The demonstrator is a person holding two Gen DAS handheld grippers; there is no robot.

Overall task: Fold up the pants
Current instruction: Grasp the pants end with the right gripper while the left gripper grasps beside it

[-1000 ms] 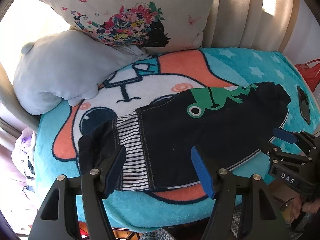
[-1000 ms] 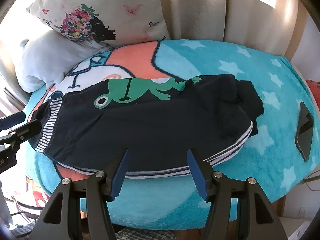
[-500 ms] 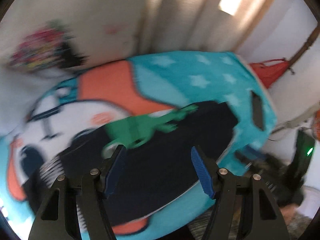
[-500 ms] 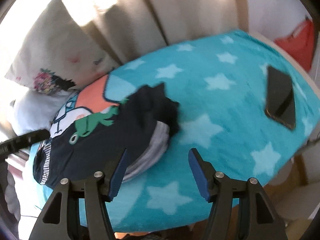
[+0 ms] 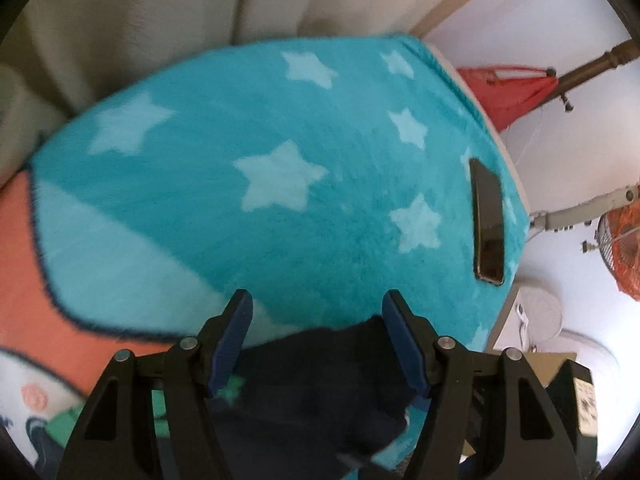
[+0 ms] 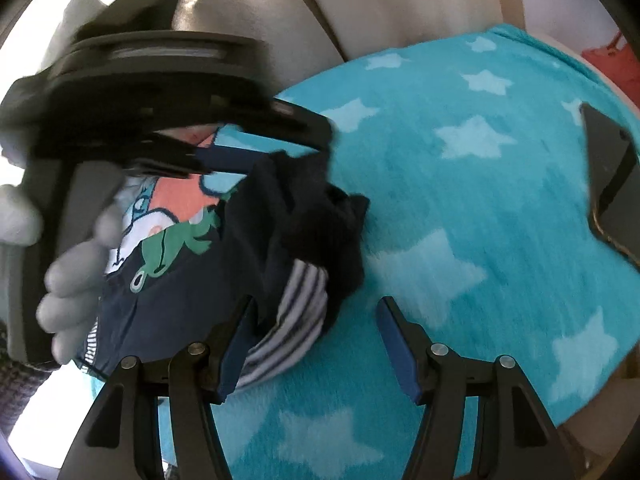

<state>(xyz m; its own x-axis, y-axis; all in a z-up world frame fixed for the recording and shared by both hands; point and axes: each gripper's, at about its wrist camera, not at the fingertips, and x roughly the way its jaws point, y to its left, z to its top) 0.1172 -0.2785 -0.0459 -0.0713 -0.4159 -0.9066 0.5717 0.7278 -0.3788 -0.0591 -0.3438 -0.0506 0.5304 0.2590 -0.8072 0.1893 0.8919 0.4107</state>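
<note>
Both jaws spread, pinching nothing. Pants (image 6: 192,288) cuff bunched between left gripper (image 5: 316,344) pads, stripes beside right gripper (image 6: 314,342); could snag one layer only, or blanket (image 6: 460,240) pile beneath.

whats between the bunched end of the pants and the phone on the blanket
Only bare star-print blanket lies between the pants and the phone, seen in the right wrist view.

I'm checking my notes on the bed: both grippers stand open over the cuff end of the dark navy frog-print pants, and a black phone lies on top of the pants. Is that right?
Not quite. The black phone lies on the turquoise star-patterned fleece blanket, well apart from the dark navy frog-print pants, as the right wrist view shows. The rest holds: the left gripper and right gripper stand open over the cuff end.
</note>
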